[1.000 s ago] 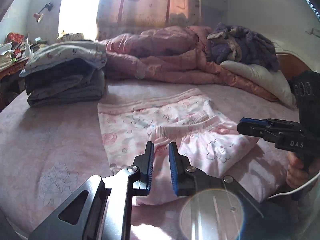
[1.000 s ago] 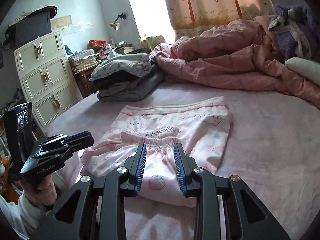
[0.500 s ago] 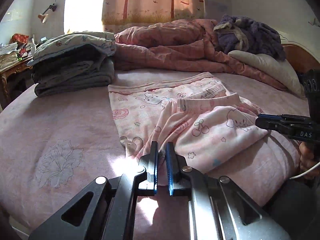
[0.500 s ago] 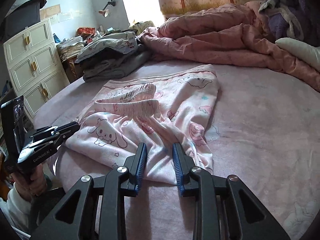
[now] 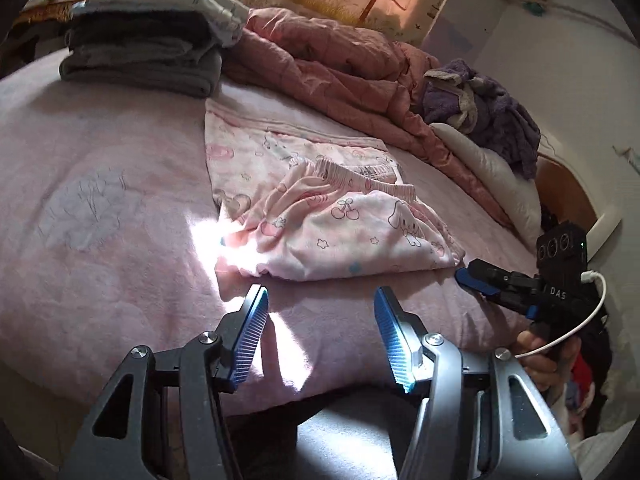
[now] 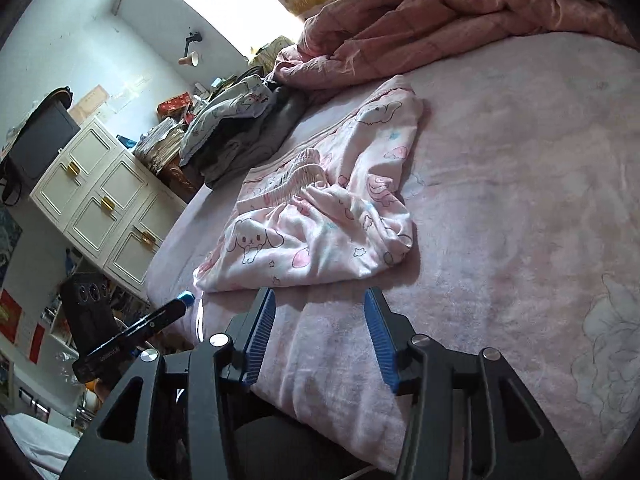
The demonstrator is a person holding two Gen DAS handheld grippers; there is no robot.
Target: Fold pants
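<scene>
My left black two-finger gripper with blue ribbed pads fills the bottom of its own view with its jaws spread wide and nothing between them, just short of the near edge of the pants. My right black gripper with the same blue pads is released too, its jaws apart and bare at the bottom centre of its frame. From the left view my right gripper shows at the right edge with my right hand wrapped round its handle and a white cable looping off it; from that side I cannot tell how its jaws stand.

Just beyond both sets of fingertips lie the pale pink cotton pants printed with cartoon bunnies and cherries, sitting in the middle of each frame. They are doubled over loosely, the ruffled elastic waistband lying on top across the middle and the near layer rumpled.

They rest on the pink bedsheet with faint flower outlines. Farther back, in the upper left of the left view, is a stack of folded grey and dark clothes, and a crumpled salmon-pink quilt runs across the top. At upper right a purple fleece garment lies over a white pillow. In the right view, a cream cabinet with gold handles stands at the left.
</scene>
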